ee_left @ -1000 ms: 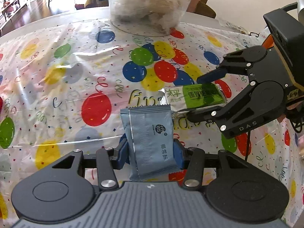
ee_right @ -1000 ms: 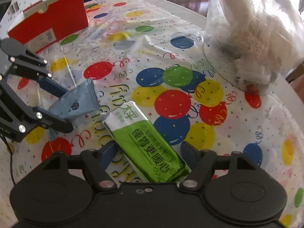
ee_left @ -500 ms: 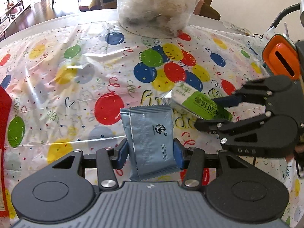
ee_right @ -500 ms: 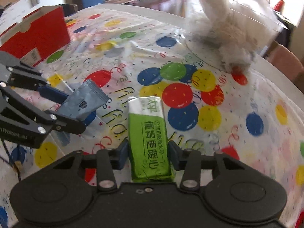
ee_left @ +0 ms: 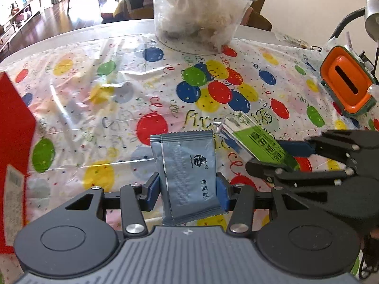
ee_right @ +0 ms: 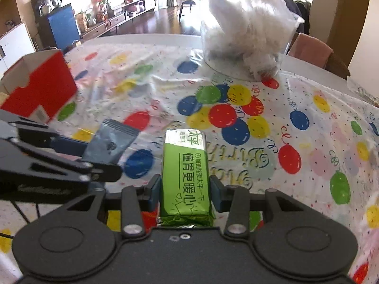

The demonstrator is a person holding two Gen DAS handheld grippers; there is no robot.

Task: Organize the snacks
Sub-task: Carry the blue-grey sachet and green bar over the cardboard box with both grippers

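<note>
Above balloon tablecloth (ee_left: 94,108), green packet (ee_right: 184,177) clamped in right tool (ee_right: 184,189).

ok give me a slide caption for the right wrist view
Right hand-held gripper clamps a green snack bar above the balloon-print tablecloth, beside the left hand-held gripper's blue-grey packet.

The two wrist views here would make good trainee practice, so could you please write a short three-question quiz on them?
1. True or false: the left gripper holds a grey-blue snack packet.
2. Which item is clamped in the right gripper? A) a red box B) a green snack bar C) an orange container
3. Fill in: the clear tub stands at the ____ edge of the balloon tablecloth.

Key
1. True; its pads press on both sides of the packet.
2. B, the green snack bar; the jaws have just closed on it.
3. Far.
</note>
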